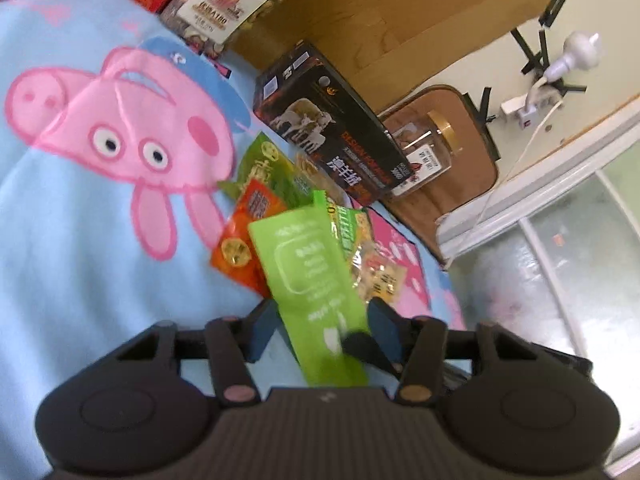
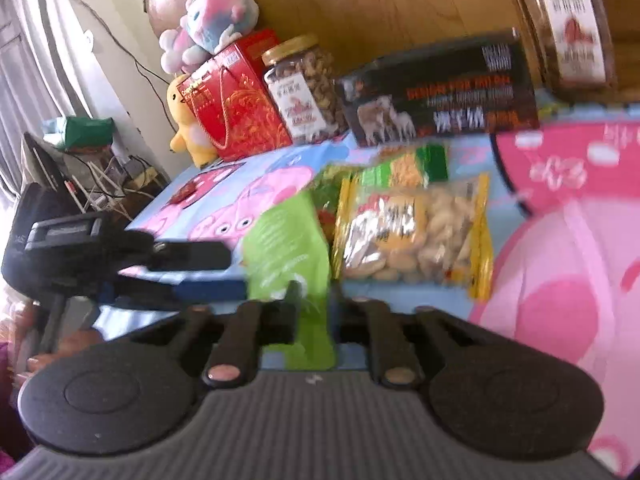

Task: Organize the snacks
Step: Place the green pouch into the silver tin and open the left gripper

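Handover of green snack pouch (image 2: 288,240): right tongs (image 2: 312,312) clamped on it, left tongs (image 1: 320,320) flank it (contact unclear); release only once seated

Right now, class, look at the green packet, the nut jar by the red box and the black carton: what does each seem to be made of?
Green packet: thin plastic film, probably; matte, flat and flexible.
Nut jar: clear plastic or glass, undecidable; nuts show through, paper label, gold lid.
Black carton: printed cardboard, slight sheen, crisp straight edges.
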The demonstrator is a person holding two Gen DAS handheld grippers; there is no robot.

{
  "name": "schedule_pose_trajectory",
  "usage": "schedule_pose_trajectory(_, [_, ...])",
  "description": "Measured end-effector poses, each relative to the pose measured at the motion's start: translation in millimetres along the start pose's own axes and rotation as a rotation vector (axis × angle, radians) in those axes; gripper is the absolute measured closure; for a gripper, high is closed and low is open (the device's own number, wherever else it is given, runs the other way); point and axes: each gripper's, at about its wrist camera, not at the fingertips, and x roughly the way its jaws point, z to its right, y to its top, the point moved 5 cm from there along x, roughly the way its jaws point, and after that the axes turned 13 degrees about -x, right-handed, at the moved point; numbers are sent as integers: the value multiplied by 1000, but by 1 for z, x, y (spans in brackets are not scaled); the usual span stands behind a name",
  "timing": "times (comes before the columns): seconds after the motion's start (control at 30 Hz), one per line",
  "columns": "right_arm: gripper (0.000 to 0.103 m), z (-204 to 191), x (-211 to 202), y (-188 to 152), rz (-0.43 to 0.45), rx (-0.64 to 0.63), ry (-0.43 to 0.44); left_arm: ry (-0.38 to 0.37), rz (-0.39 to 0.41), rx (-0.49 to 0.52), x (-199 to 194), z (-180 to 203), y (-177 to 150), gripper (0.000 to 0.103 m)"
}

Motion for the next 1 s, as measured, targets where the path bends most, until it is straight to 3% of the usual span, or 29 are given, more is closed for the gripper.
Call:
schedule_pose_trajectory(0.07, [94, -3, -4, -4, 3, 28, 32, -5, -4, 0, -2, 1, 1, 68])
schedule_pose_trajectory(0.23, [97, -14, -18, 12, 66, 15, 57, -46, 31, 30, -15, 23, 15, 69])
schedule_pose_trajectory(0.47, [97, 8, -15, 83, 188, 96, 100, -108, 87, 156, 6, 109, 93, 69])
schedule_pose_trajectory(0.67, [97, 60, 14, 140, 233, 270, 105, -59, 86, 216, 67, 159, 153, 69])
schedule_pose_trajectory(0.87, [96, 123, 56, 159, 246, 529, 80, 51, 98, 313, 129, 173, 172, 66])
schedule_pose_trajectory(0.93, [91, 136, 71, 157, 229, 573, 9, 62, 94, 296, 136, 169, 173, 66])
schedule_pose_trajectory(1.0, [76, 141, 76, 154, 198, 561, -54, 41, 88, 278, 134, 164, 170, 65])
